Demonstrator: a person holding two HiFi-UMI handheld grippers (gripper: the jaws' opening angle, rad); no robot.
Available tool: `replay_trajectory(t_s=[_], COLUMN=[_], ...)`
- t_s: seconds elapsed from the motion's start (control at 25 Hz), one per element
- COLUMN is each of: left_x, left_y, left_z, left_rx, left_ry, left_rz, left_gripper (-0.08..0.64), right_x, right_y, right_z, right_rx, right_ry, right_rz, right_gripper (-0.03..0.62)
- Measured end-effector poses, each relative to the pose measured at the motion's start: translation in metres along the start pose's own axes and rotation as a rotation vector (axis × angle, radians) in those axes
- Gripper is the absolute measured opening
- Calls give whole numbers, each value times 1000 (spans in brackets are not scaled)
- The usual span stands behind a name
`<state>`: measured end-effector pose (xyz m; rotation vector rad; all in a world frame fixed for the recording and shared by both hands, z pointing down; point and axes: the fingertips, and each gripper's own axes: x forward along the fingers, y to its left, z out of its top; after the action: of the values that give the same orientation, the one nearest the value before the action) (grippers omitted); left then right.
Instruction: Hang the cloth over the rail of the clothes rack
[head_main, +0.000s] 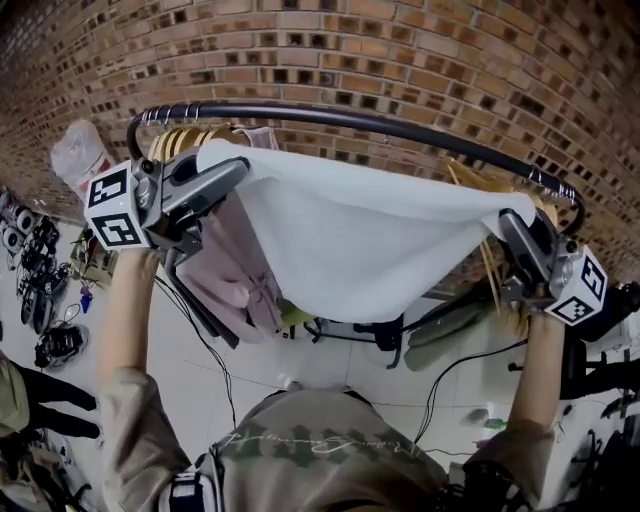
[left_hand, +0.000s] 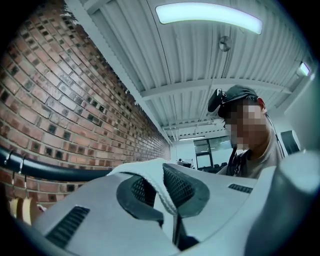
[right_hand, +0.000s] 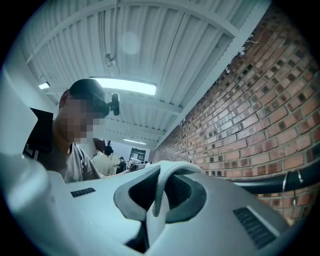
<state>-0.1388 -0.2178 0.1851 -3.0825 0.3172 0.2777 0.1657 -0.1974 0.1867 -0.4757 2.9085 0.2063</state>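
Note:
A white cloth (head_main: 360, 235) hangs stretched between my two grippers, just in front of and slightly below the black rail (head_main: 330, 118) of the clothes rack. My left gripper (head_main: 238, 168) is shut on the cloth's left top corner; in the left gripper view the cloth edge (left_hand: 159, 192) is pinched between the dark pads (left_hand: 182, 187), with the rail (left_hand: 50, 172) at the left. My right gripper (head_main: 508, 222) is shut on the right top corner, and the cloth's fold (right_hand: 162, 187) is pinched there between the jaws, with the rail (right_hand: 285, 182) at the right.
A brick wall (head_main: 400, 50) stands close behind the rack. Wooden hangers (head_main: 185, 140) and a pink garment (head_main: 235, 270) hang at the rail's left end, more hangers (head_main: 490, 180) at the right. Cables and gear (head_main: 45, 290) lie on the tiled floor below.

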Motion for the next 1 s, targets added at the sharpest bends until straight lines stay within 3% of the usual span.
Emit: replay_trajectory(t_s=[0.2,0.8,1.0], left_x=[9,23,34], left_y=[13,33,53], left_z=[14,59,87], left_rx=[31,161,186], left_ry=[29,-2,18], left_rz=[-3,44,73], left_gripper=[15,15,15], right_x=[6,26,39], right_y=[-19,-41,-64], right_z=[19,68,95], right_rx=[32,-157,-171], right_ry=[-34,-26,-11], right_rz=[-7,-16,-15], right_gripper=[17,17,17])
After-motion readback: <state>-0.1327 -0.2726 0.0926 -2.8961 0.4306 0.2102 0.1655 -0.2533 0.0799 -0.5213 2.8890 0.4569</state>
